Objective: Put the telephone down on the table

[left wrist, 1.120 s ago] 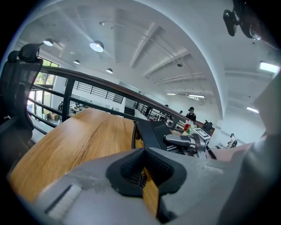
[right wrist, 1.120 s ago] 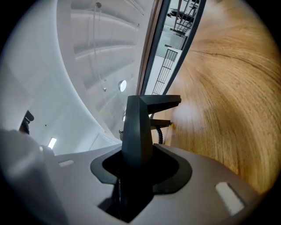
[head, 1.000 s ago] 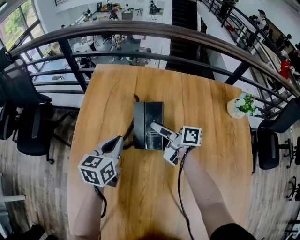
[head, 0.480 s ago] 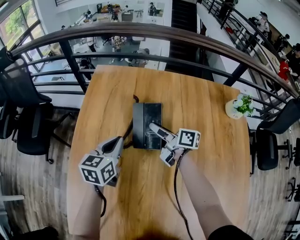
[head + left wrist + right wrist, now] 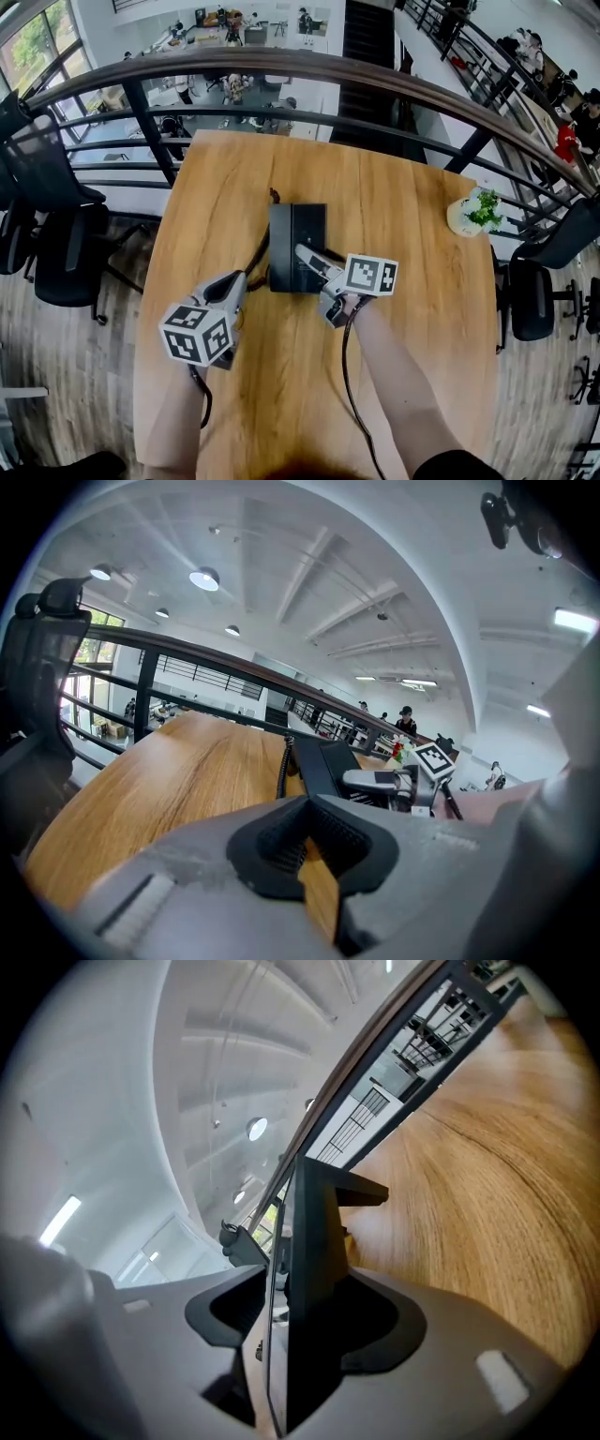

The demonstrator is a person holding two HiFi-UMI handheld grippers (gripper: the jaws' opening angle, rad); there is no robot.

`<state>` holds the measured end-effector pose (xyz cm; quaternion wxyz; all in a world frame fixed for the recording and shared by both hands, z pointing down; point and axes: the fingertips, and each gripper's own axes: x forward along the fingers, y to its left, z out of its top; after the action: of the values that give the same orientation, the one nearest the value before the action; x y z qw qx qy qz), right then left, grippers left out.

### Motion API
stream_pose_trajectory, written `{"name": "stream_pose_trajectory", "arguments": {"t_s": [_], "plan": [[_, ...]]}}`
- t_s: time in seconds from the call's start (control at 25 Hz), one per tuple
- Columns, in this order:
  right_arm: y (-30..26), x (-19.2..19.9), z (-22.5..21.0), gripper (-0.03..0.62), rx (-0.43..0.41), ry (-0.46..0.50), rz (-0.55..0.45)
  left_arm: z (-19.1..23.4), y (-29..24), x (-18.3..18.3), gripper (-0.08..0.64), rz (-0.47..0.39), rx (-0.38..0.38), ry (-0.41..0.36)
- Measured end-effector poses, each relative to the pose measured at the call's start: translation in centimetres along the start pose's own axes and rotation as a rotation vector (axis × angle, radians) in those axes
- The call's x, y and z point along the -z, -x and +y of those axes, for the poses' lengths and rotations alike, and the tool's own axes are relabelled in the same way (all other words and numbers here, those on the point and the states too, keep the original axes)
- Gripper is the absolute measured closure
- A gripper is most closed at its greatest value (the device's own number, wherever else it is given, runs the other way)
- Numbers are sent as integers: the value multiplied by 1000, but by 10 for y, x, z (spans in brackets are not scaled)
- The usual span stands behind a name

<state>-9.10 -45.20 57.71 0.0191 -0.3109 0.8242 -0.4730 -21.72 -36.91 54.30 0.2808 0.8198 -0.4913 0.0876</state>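
The black telephone (image 5: 297, 246) lies flat in the middle of the wooden table (image 5: 394, 206), its coiled cord (image 5: 260, 258) trailing off its left side. My right gripper (image 5: 305, 255) reaches over the phone's near right part. In the right gripper view the phone's edge (image 5: 309, 1260) stands between the jaws, which are opening, with a gap showing at the left pad. My left gripper (image 5: 236, 283) hovers over bare table to the near left of the phone, pads together on nothing. From the left gripper view the telephone (image 5: 323, 766) and the right gripper (image 5: 375, 780) show ahead.
A small potted plant (image 5: 478, 212) stands at the table's right edge. A dark curved railing (image 5: 309, 70) runs behind the far edge. Black office chairs stand at the left (image 5: 56, 234) and at the right (image 5: 539, 281) of the table.
The right gripper has rolled, and its marker cube has shifted a little to the left over the phone. The telephone and the left gripper have kept their places.
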Motion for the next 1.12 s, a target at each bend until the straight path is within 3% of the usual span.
{"name": "stream_pose_trajectory", "arguments": {"t_s": [0.2, 0.44, 0.72, 1.12], "plan": [[-2, 6, -1, 323, 58, 51, 26, -4, 2, 1, 558, 5, 3, -2], [-3, 19, -11, 253, 202, 190, 109, -8, 7, -2, 558, 1, 7, -6], [10, 22, -20, 228, 262, 187, 112, -17, 12, -5, 558, -7, 15, -16], [45, 16, -15, 278, 309, 278, 79, -32, 27, -10, 558, -14, 20, -23]]}}
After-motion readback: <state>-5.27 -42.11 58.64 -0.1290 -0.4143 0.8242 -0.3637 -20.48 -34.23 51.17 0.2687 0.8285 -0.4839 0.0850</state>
